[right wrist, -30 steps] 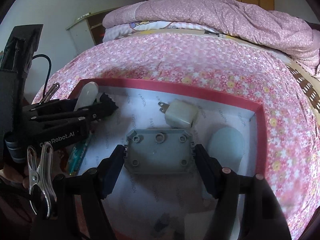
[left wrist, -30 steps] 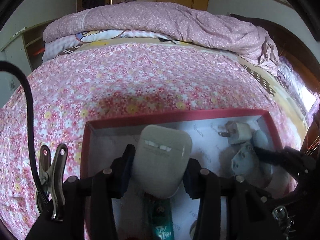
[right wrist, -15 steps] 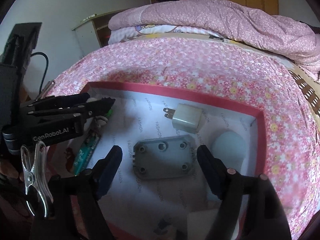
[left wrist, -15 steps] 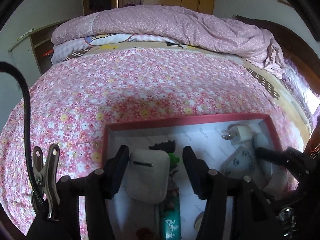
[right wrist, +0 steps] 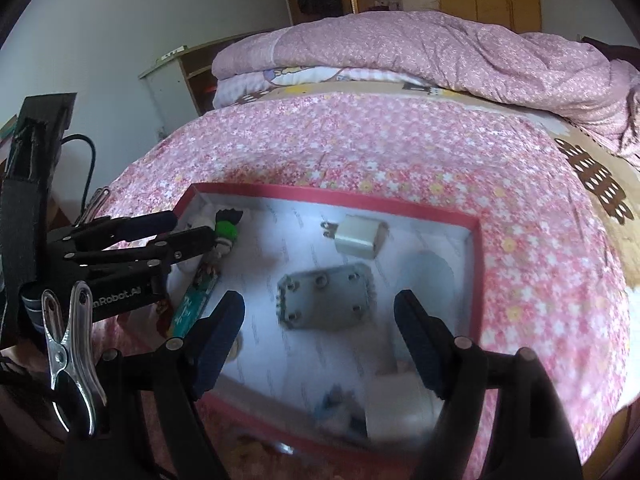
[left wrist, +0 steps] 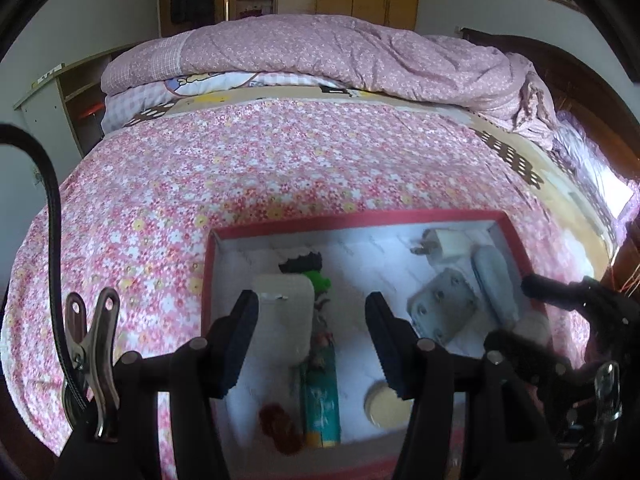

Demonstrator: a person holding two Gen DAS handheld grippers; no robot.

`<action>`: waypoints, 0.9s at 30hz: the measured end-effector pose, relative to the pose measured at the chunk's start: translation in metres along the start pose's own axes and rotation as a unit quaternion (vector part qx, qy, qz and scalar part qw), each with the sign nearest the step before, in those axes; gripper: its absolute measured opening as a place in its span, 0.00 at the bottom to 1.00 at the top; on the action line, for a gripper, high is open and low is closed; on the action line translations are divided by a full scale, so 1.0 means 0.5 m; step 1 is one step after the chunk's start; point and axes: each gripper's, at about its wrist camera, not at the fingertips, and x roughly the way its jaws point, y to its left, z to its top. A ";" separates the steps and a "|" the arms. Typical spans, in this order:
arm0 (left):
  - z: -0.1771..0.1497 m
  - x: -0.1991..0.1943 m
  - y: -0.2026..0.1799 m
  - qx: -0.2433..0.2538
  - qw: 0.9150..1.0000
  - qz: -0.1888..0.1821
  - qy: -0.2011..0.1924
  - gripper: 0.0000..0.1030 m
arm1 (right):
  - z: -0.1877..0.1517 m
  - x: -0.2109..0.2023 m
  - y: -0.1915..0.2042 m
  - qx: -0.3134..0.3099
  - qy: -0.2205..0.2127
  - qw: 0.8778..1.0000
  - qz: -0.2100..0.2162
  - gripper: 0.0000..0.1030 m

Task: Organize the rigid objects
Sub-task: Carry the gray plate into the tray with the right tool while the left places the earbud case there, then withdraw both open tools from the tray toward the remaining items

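Observation:
A red-rimmed box (left wrist: 356,218) (right wrist: 336,198) lined with white paper lies on the bed. In it lie a white earbud case (left wrist: 284,316), a grey plate with holes (left wrist: 442,310) (right wrist: 326,300), a white plug charger (left wrist: 444,244) (right wrist: 358,236), a pale blue oval case (left wrist: 492,284) (right wrist: 430,276), a green tube (left wrist: 320,396) (right wrist: 196,296) and a small figure with a green top (left wrist: 316,276) (right wrist: 226,228). My left gripper (left wrist: 310,312) (right wrist: 188,230) is open above the earbud case. My right gripper (right wrist: 320,316) is open above the grey plate; its fingers (left wrist: 552,294) show in the left wrist view.
A round yellowish lid (left wrist: 384,404) and a dark red item (left wrist: 280,424) lie at the box's near end. The pink floral bedspread (left wrist: 248,176) surrounds the box. A folded pink quilt (left wrist: 340,52) lies at the far end. A shelf unit (right wrist: 188,76) stands at the left.
Both grippers opened and pulled back upward. The left let go of the earbud case and the right let go of the grey plate; both items now lie in the box.

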 end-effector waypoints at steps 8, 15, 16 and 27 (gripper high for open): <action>-0.036 -0.050 -0.022 0.007 1.000 -0.008 0.000 0.57 | -0.043 -0.048 -0.015 0.023 0.009 1.000 0.013 0.77; -0.089 -0.092 -0.034 0.010 1.000 -0.008 -0.001 0.57 | -0.095 -0.086 -0.003 0.015 0.010 1.000 -0.001 0.77; -0.099 -0.098 -0.035 0.014 1.000 -0.009 -0.002 0.57 | -0.103 -0.089 -0.001 0.015 0.012 1.000 -0.004 0.77; -0.179 -0.128 -0.065 0.039 0.999 -0.019 0.010 0.57 | -0.185 -0.112 0.035 -0.010 0.040 0.999 -0.028 0.77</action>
